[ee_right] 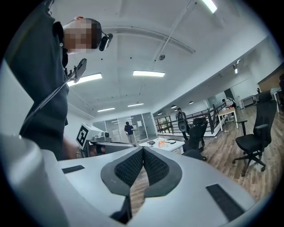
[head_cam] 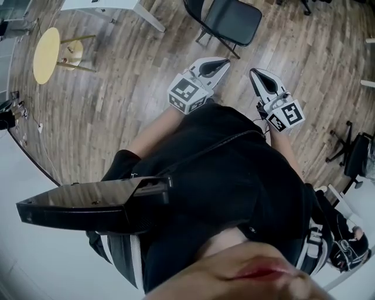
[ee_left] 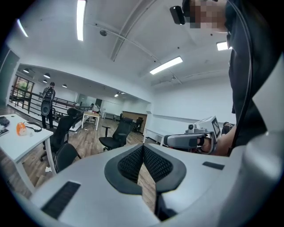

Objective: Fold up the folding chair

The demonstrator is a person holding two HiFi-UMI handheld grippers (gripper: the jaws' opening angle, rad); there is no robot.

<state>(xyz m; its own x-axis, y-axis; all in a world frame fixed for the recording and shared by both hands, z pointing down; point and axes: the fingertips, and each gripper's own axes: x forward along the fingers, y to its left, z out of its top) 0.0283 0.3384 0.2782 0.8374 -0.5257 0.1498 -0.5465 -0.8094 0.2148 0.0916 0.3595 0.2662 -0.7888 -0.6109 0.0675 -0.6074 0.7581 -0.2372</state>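
Observation:
The black folding chair (head_cam: 231,20) stands unfolded on the wood floor at the top of the head view, ahead of both grippers. My left gripper (head_cam: 218,64) is held in front of the body and points toward the chair, a short way from its seat. My right gripper (head_cam: 258,75) is held beside it. Both are shut and hold nothing. In the left gripper view the jaws (ee_left: 143,148) meet, with the right gripper (ee_left: 191,139) at the right. In the right gripper view the jaws (ee_right: 143,153) meet too, with the left gripper (ee_right: 95,137) at the left.
A round yellow table (head_cam: 47,54) stands at the far left and a white table (head_cam: 111,7) at the top. An office chair (head_cam: 357,152) is at the right. The left gripper view shows a white desk (ee_left: 22,137), rolling chairs (ee_left: 117,135) and people far off.

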